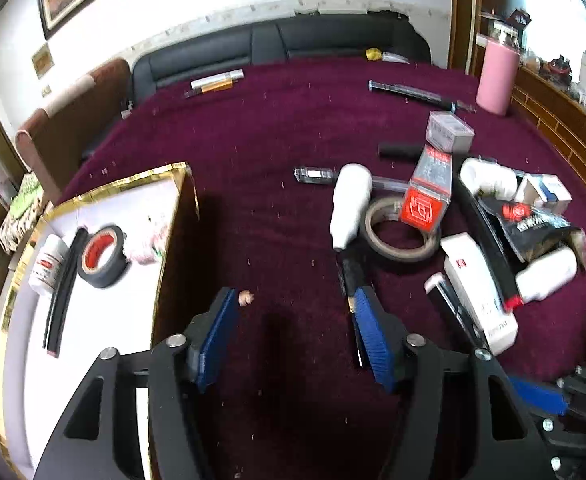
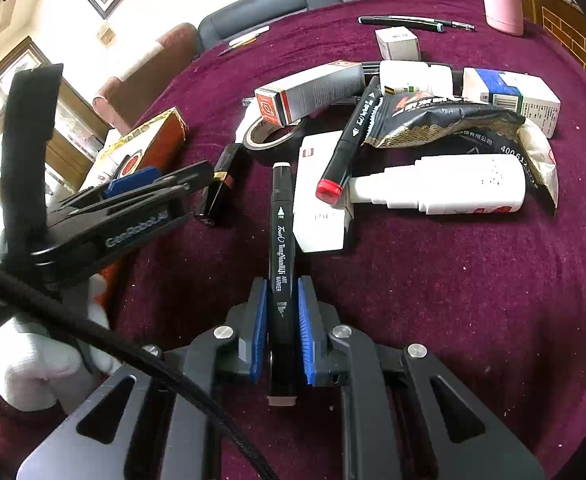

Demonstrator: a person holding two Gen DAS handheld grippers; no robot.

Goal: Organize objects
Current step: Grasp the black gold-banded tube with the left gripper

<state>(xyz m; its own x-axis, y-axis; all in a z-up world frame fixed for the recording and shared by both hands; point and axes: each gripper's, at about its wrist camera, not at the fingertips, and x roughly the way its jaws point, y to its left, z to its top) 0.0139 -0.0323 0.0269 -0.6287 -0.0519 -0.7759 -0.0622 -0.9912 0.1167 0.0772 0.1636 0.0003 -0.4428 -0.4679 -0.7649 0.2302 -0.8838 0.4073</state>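
Note:
My right gripper (image 2: pixel 281 312) is shut on a black art marker (image 2: pixel 280 240) that points forward over the maroon cloth. My left gripper (image 1: pixel 296 296) is open above bare cloth, beside a gold-rimmed box (image 1: pixel 177 200). In the box lie a black tape roll with a red core (image 1: pixel 103 256), a white bottle (image 1: pixel 47 266) and a black marker (image 1: pixel 63 300). A black tube with a gold band (image 1: pixel 352 270) lies at the left gripper's right finger, not between the pads. The right wrist view shows the left gripper (image 2: pixel 189 178) from the side, by that tube (image 2: pixel 221 188).
A pile lies ahead and right: a brown tape ring (image 1: pixel 397 248), white bottles (image 1: pixel 351 204), a red-ended clear case (image 1: pixel 429 196), white cartons (image 2: pixel 321 196), a black foil pouch (image 2: pixel 445 120) and a red-capped marker (image 2: pixel 345 152). A pink cylinder (image 1: pixel 497 76) stands far right. A white-gloved hand (image 2: pixel 41 364) holds the left gripper.

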